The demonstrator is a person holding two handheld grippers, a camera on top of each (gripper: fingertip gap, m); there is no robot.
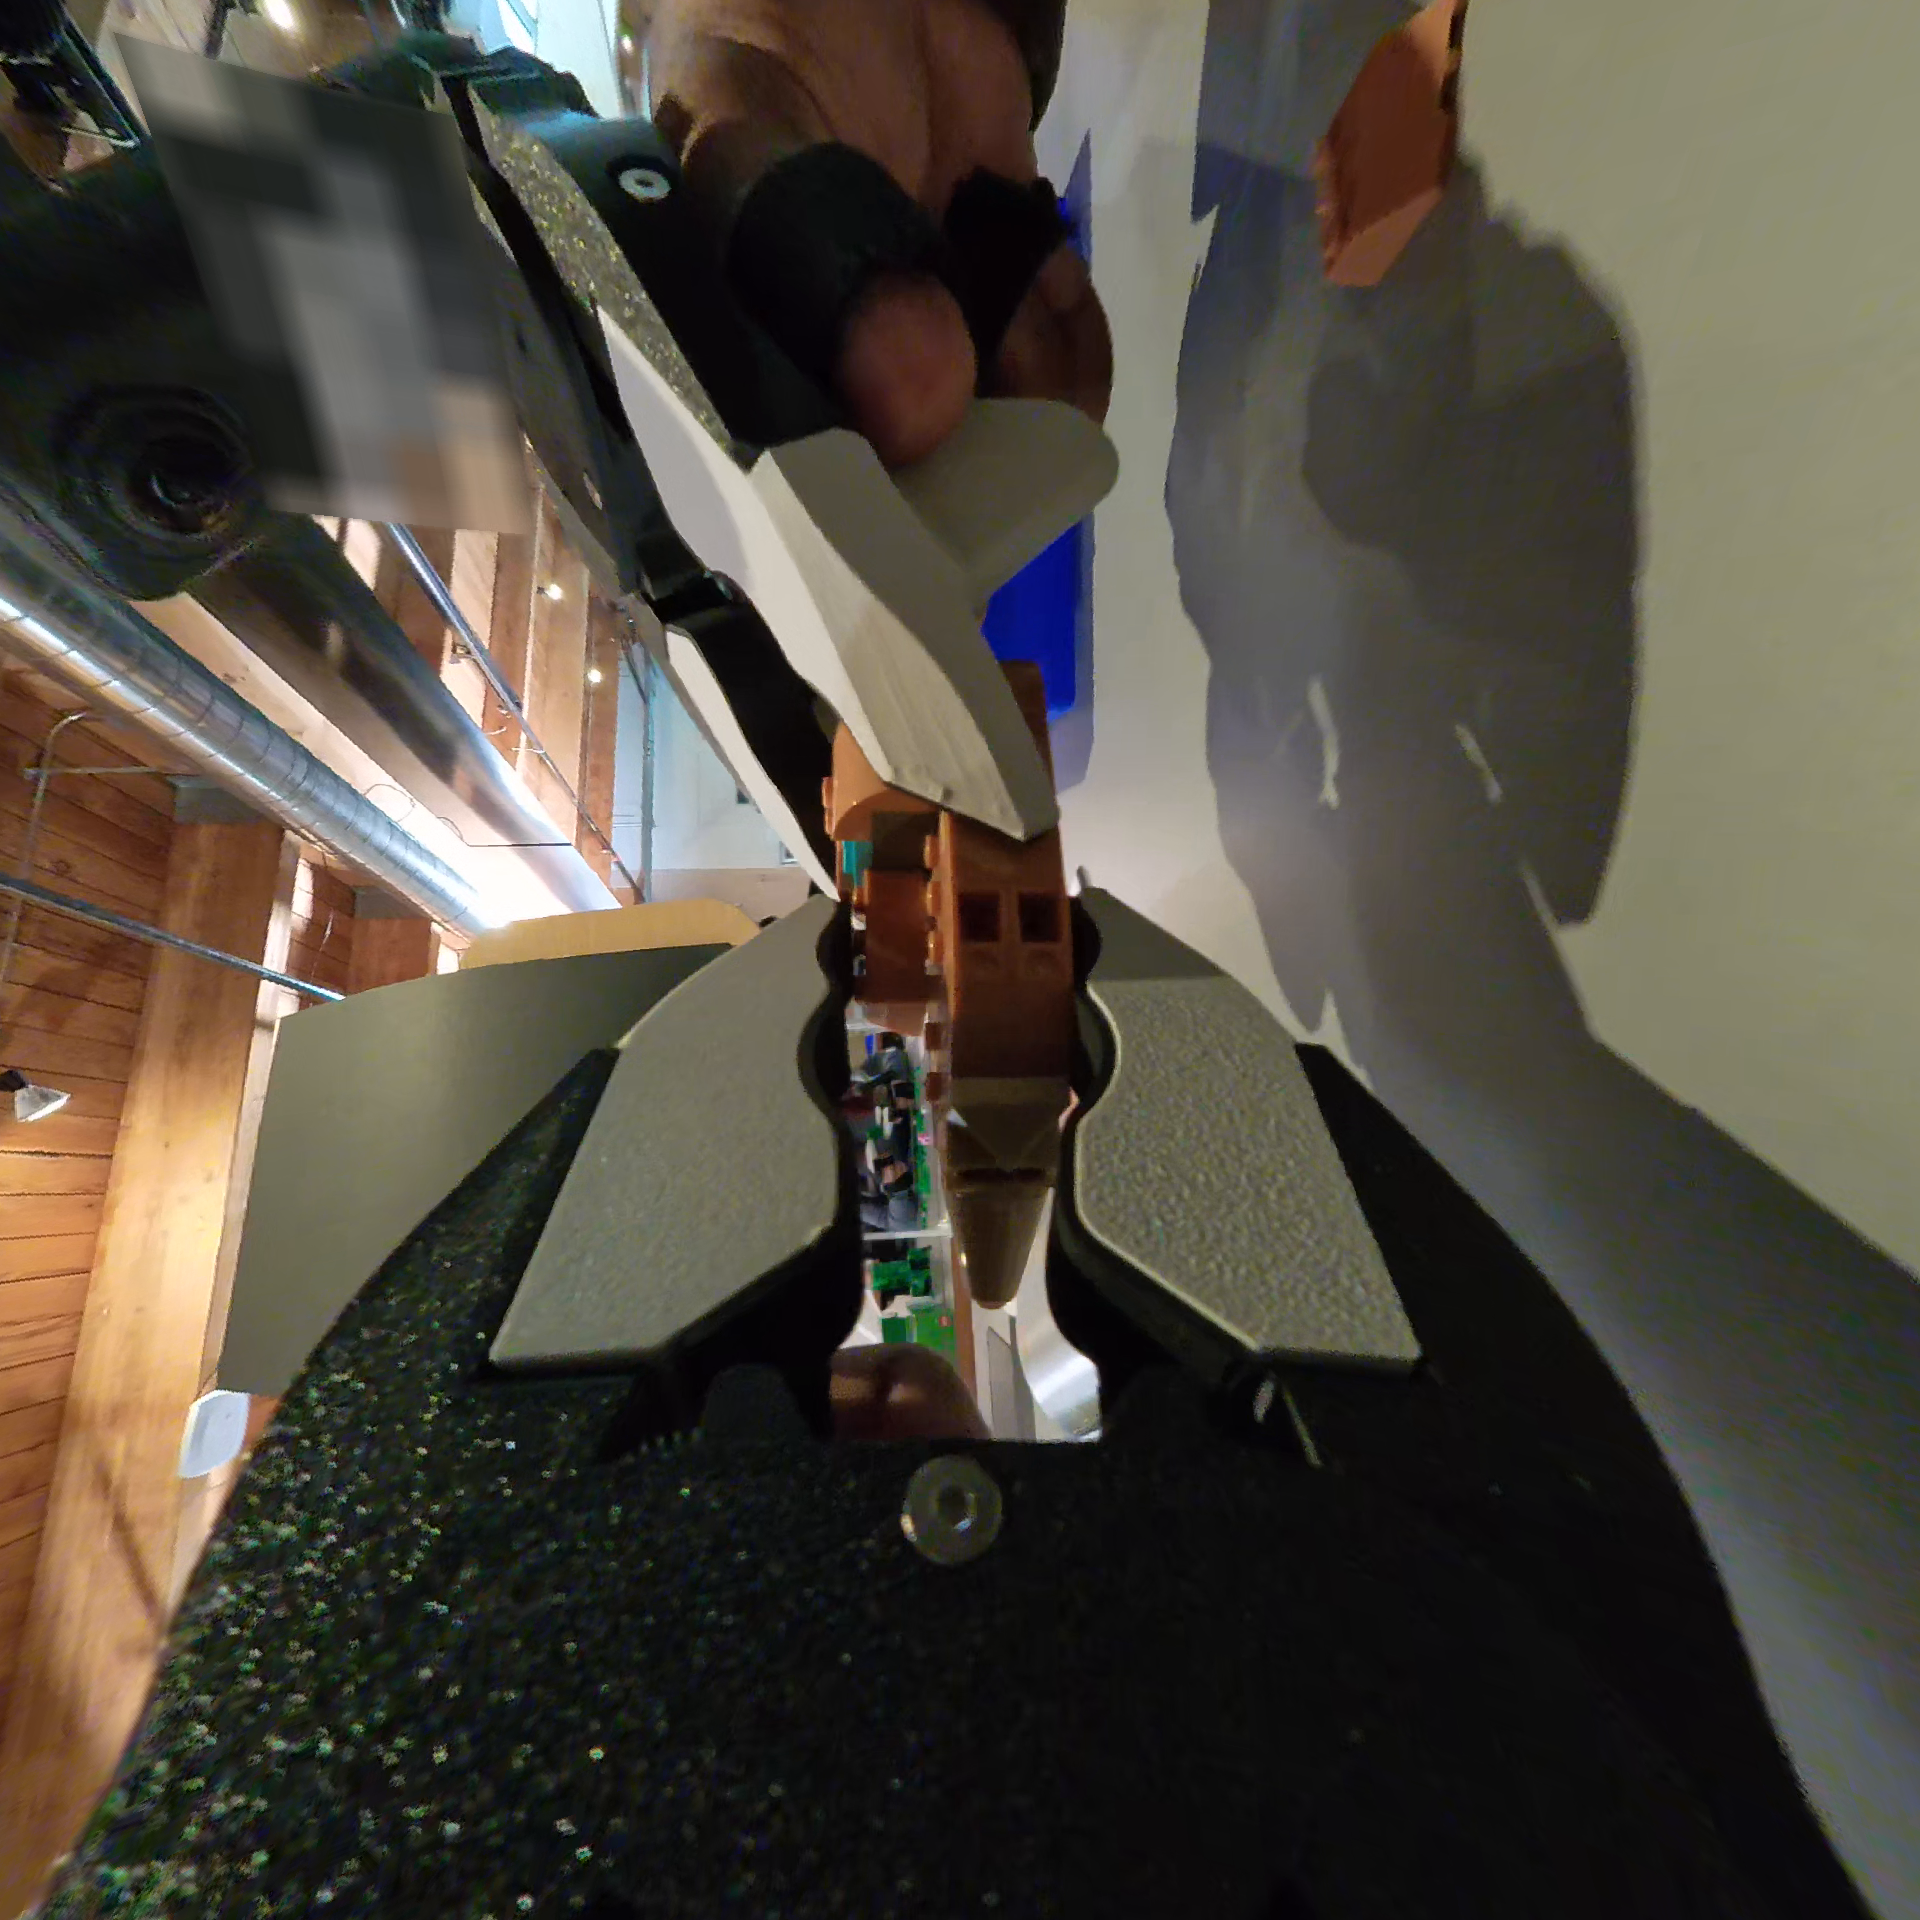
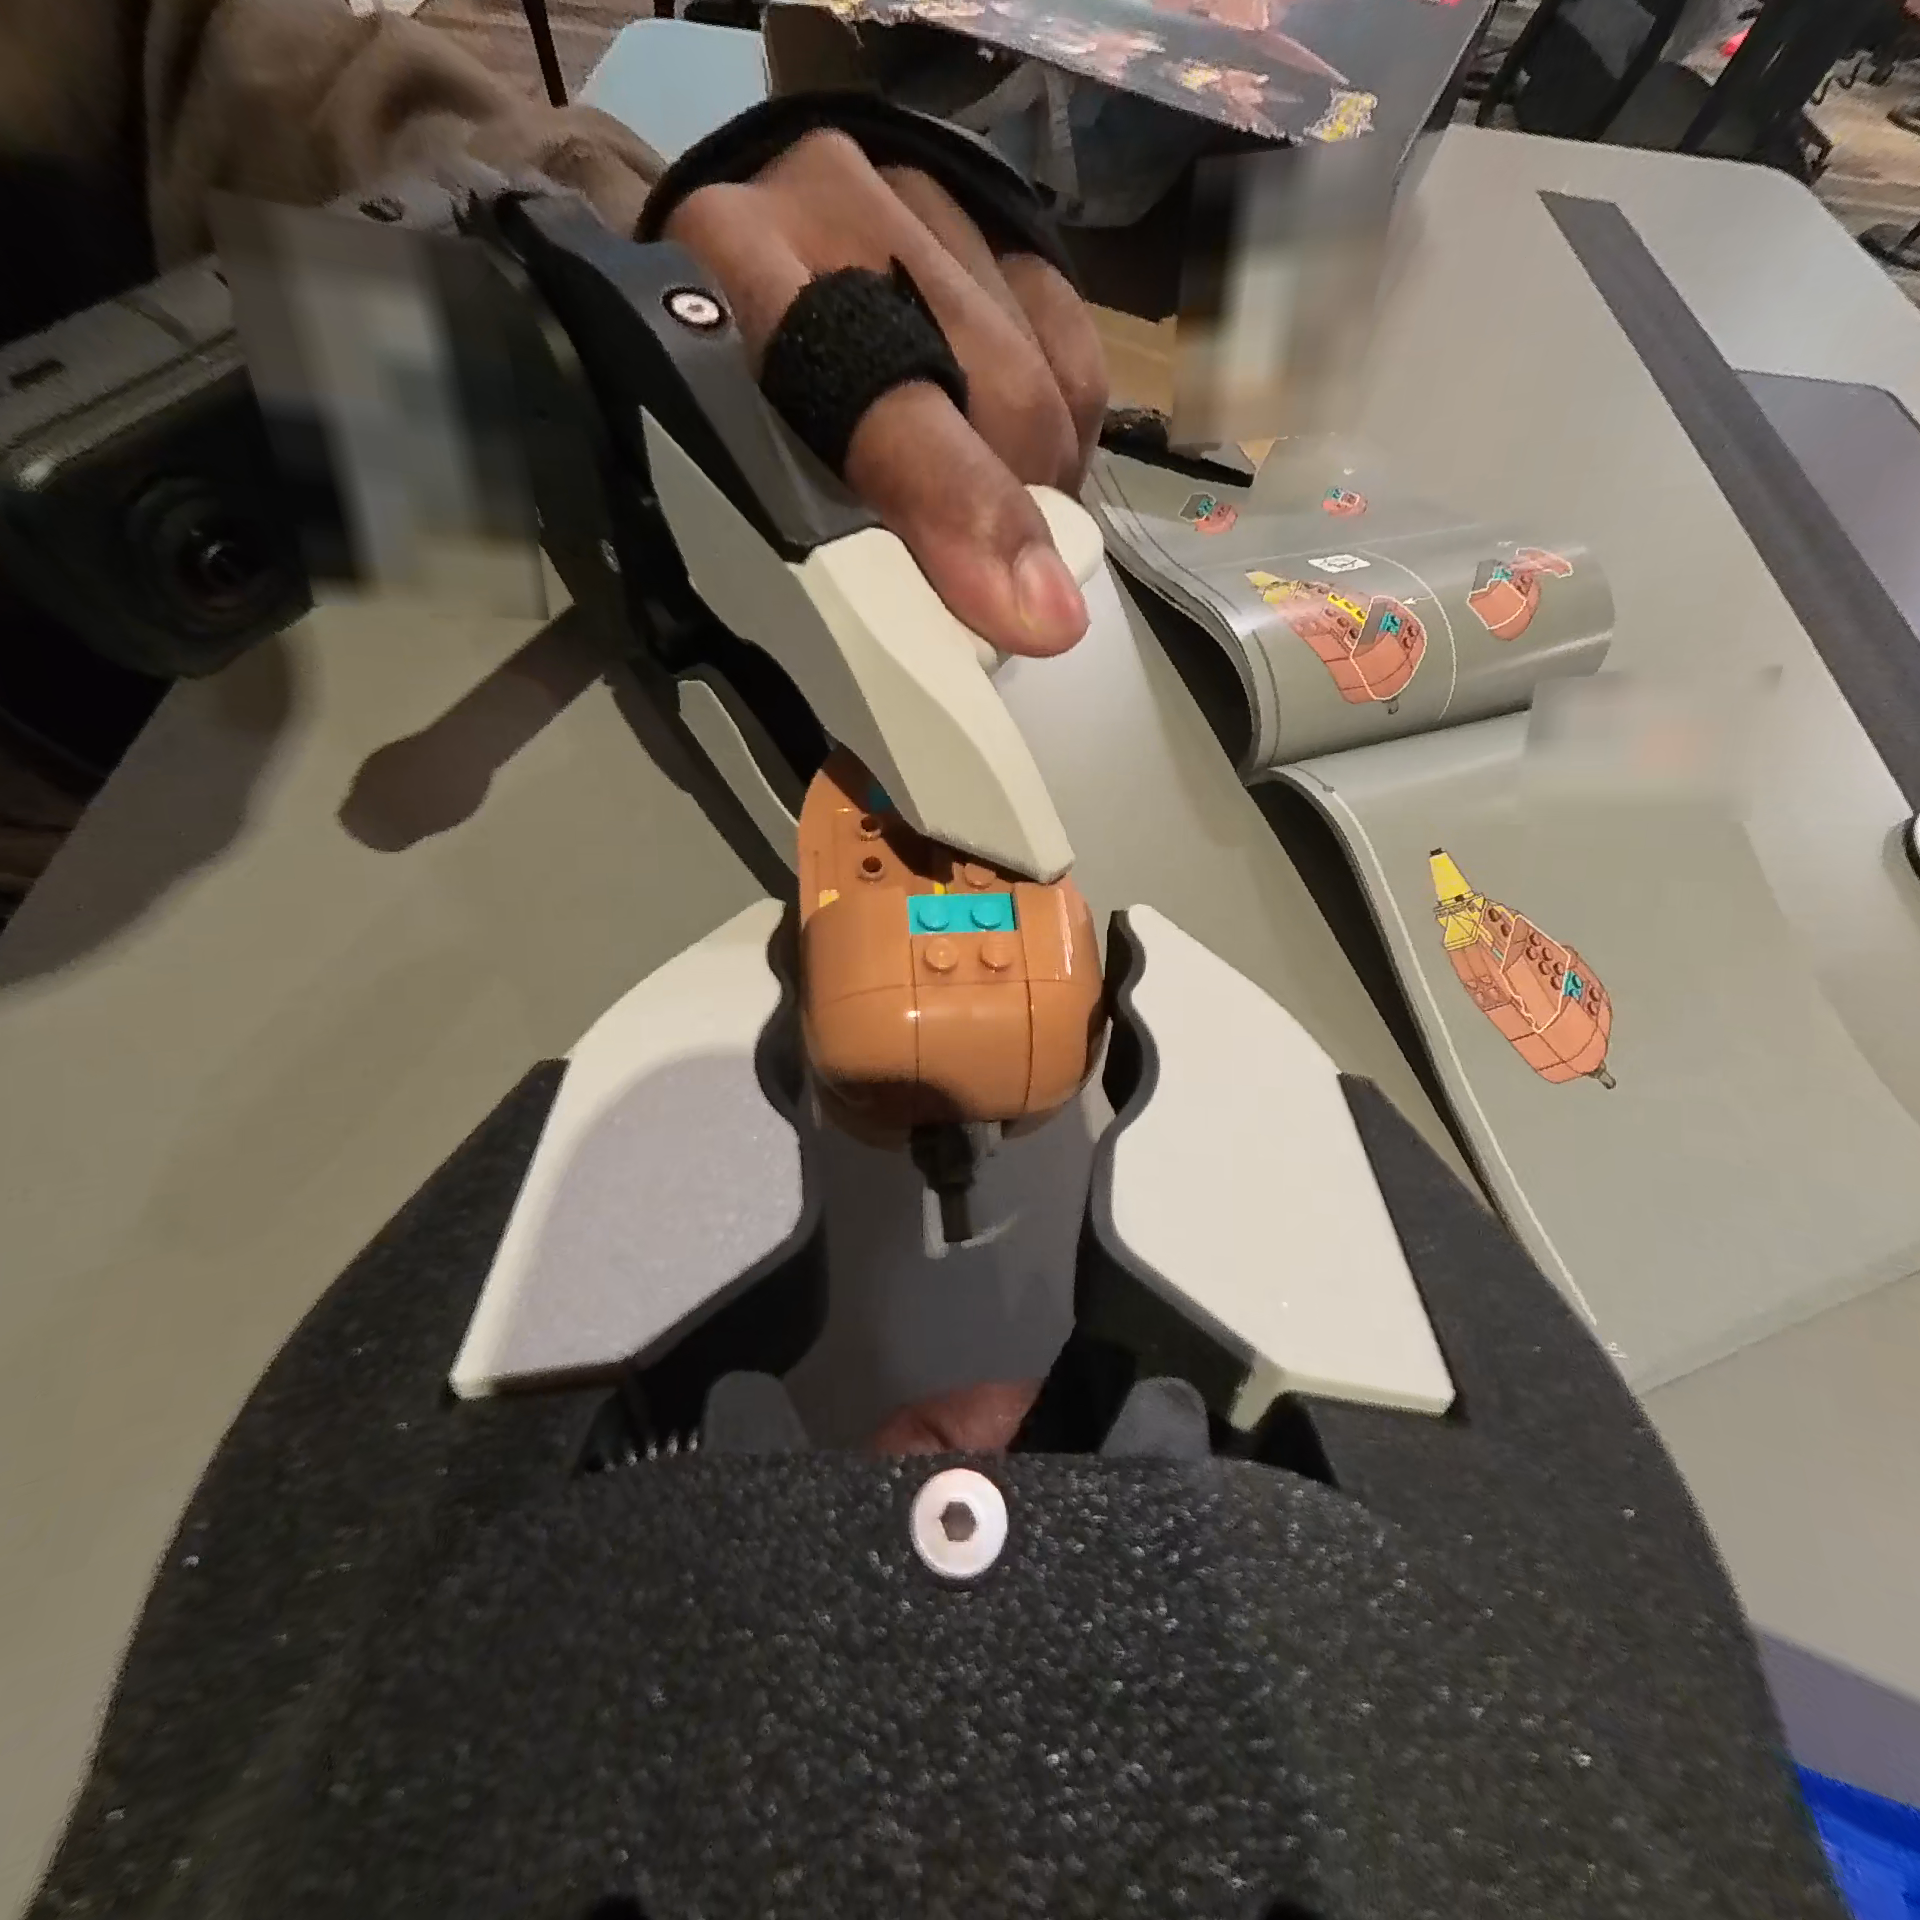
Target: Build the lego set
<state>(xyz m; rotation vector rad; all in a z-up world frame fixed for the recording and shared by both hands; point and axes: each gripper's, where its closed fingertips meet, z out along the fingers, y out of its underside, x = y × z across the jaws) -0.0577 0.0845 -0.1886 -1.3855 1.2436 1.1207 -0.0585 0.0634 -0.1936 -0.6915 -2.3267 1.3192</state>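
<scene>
Hull (image 2: 948, 997), frame centre: light, stiff, glossy, seams may pop. My left tongs (image 1: 961, 966) and right tongs (image 2: 945, 977) both clamp its curved sides; I'd squeeze gently.

We find no readable text: instruction booklet (image 2: 1455, 790) on table shows only ship drawings; small white callout on page too tiny to read.

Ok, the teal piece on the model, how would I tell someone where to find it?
Start from the grey table and look at the rounded brown lego hull held between the two grippers, beside the open instruction booklet. On the hull's upper face, just under the far gripper's pale fingertip, sits the teal two-stud plate. It is the only teal piece among brown bricks.
</scene>
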